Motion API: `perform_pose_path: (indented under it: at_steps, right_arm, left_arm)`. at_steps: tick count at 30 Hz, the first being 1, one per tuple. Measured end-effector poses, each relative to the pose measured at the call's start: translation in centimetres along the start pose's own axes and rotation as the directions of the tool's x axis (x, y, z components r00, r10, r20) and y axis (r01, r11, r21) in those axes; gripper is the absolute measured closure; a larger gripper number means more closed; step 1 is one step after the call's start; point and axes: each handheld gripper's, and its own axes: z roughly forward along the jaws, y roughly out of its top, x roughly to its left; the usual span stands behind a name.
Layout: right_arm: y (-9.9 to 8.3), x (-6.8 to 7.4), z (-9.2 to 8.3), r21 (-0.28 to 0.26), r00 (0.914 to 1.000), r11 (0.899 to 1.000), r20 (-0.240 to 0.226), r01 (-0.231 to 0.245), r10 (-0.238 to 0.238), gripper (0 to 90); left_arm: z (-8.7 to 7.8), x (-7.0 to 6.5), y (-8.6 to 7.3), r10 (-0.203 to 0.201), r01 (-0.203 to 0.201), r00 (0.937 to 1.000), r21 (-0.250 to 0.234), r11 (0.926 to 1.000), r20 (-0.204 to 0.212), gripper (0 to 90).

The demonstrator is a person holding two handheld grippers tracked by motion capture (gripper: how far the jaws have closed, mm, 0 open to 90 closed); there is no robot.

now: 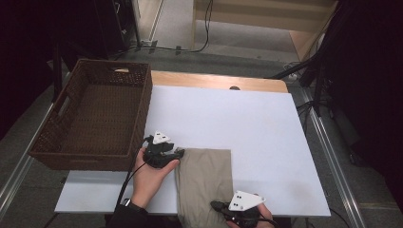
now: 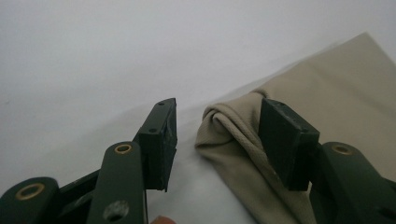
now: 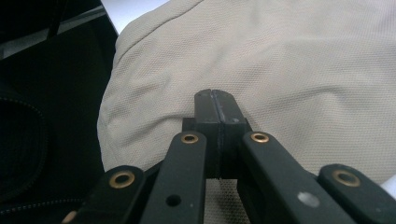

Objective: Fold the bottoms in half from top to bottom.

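**Folded Cloth at the Near Table Edge: Gripper Positions and Clearances**

Landmark: the beige folded cloth (image 1: 204, 183). All positions below are given relative to it.

1. Right gripper (image 1: 215, 205). It sits on the near end of the cloth, at the near table edge. In the right gripper view its jaws are pressed fully together, pads meeting flat, with the tip resting against the fabric. Whether a fold of fabric is pinched between the pads cannot be determined. The hand behind it is cut off by the frame bottom.

2. Cloth. It lies flat on the white table (image 1: 266, 133), a long rectangle running from the near table edge toward the centre. Its near end overhangs or meets the table edge; that portion is cut off and hard to make out. A dark mass left of the cloth in the right gripper view is not identifiable.

3. Left gripper (image 2: 217, 135). It stands at the far left corner of the cloth. Its jaws are partly open, at medium width. The bunched corner lies between them, against the right-hand pad and clear of the left-hand pad. The fabric is not clamped.

4. Open room. Right of the cloth and beyond it, the table surface is bare white.

5. Basket (image 1: 57, 145). A brown wicker basket stands left of and beyond the cloth, overhanging the left table edge, near the left gripper.
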Motion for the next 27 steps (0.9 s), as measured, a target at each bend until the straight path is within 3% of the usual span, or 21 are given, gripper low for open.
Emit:
perform_pose_path:
  at_steps: [5, 10, 13, 17, 22, 27]
  right_arm:
    - [0.0, 0.0, 0.0, 0.001, 1.0, 1.0, -0.001, -0.001, 0.001, 87.7]
    - [0.1, -0.1, 0.0, 0.007, 1.0, 1.0, -0.002, -0.009, 0.009, 87.3]
    - [0.4, -0.2, -0.3, 0.009, 1.0, 1.0, 0.0, -0.002, 0.002, 76.8]
    - [0.8, -1.9, -1.6, -0.049, 0.9963, 0.996, 0.042, -0.074, 0.076, 65.3]
    - [1.9, -5.2, -3.0, -0.09, 0.9799, 0.983, 0.101, -0.163, 0.172, 51.5]
    - [3.0, -7.9, -2.5, -0.087, 0.9678, 0.978, 0.151, -0.189, 0.201, 48.5]
  left_arm:
    - [0.3, 0.2, -0.3, 0.016, -0.016, 0.9997, 0.014, 0.9998, -0.017, 48.2]
    - [0.5, 0.2, -0.2, 0.026, -0.027, 0.9995, 0.016, 0.9995, 0.015, 56.4]
    - [0.5, 0.1, -0.3, 0.035, -0.035, 0.9993, 0.015, 0.9993, 0.016, 59.5]
    - [0.6, 0.0, -0.4, 0.036, -0.036, 0.9987, 0.015, 0.9992, 0.035, 65.4]
    - [0.7, 0.1, -0.4, 0.036, -0.037, 0.9976, 0.019, 0.9991, 0.059, 70.8]
    - [0.7, 0.2, -0.4, 0.032, -0.034, 0.9962, 0.021, 0.9992, 0.081, 75.0]
